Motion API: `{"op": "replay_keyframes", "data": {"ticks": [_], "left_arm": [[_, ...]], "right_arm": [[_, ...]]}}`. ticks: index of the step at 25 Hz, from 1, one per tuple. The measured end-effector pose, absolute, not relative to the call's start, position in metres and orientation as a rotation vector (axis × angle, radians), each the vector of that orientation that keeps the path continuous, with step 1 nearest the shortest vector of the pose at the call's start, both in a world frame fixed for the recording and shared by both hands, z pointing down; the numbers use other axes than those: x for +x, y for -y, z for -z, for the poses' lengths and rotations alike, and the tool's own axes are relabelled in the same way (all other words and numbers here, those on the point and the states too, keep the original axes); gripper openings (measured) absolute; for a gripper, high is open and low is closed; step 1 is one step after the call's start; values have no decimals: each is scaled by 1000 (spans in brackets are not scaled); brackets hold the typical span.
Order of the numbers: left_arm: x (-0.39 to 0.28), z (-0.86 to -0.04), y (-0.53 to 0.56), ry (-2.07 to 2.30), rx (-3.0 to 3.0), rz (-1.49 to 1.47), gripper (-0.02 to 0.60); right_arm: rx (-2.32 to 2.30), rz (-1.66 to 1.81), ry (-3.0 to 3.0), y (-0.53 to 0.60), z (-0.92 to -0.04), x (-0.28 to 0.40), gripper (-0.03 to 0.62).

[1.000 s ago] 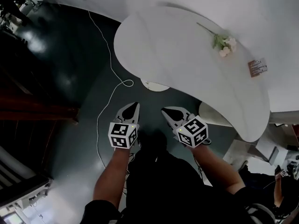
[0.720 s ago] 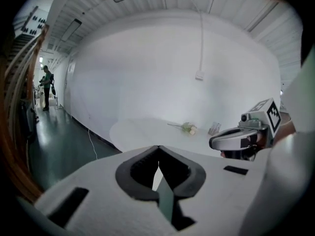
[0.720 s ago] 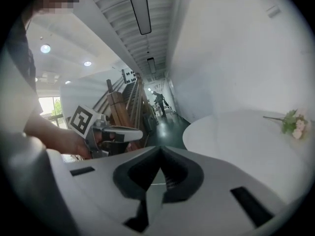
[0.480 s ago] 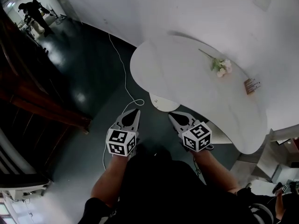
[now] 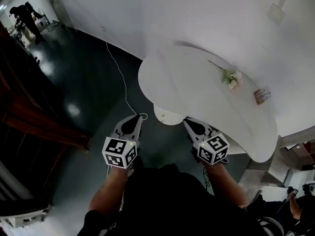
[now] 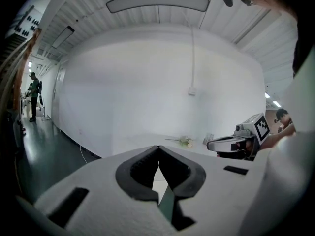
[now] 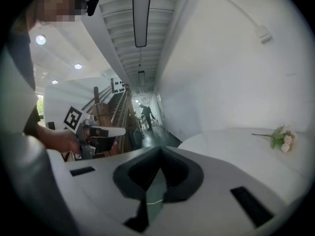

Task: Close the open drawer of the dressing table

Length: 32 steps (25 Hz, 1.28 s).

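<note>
The white dressing table [image 5: 197,90] has an oval top and stands against the white wall. A white rounded part [image 5: 165,116] with a small dark dot shows from under its near edge; I cannot tell whether it is the drawer. My left gripper [image 5: 136,117] hangs over the dark floor, left of that part, shut and empty. My right gripper [image 5: 187,121] hovers just in front of the table's near edge, also shut with nothing in it. In the left gripper view the jaws [image 6: 158,147] meet at the tips, as they do in the right gripper view [image 7: 158,149].
A flower sprig [image 5: 230,77] and a small card [image 5: 261,95] lie on the table top. A white cable [image 5: 120,82] runs across the dark floor. Dark wooden stairs [image 5: 29,122] stand at the left. A person [image 5: 24,16] stands far down the corridor.
Both grippers have risen and stayed shut. The head view has tilted up, so more wall and corridor show and the table sits farther off.
</note>
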<state>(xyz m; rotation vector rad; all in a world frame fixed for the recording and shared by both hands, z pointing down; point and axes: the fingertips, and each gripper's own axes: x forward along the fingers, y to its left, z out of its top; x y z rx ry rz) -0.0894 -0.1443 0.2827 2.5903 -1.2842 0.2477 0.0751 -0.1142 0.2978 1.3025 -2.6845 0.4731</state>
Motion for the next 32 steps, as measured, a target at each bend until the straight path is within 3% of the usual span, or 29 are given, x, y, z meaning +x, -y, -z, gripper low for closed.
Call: {"op": "replay_keyframes", "data": {"ticks": [12, 25, 32], "left_arm": [[-166, -243, 225, 1115, 2904, -383, 8], [-126, -208, 242, 1235, 2817, -213, 8], [-102, -211, 237, 1182, 2831, -254, 8]], "right_arm": [[1499, -210, 2620, 171, -224, -21, 5], [1692, -255, 2684, 180, -195, 51, 5], [1615, -191, 2716, 169, -191, 51, 4]]}}
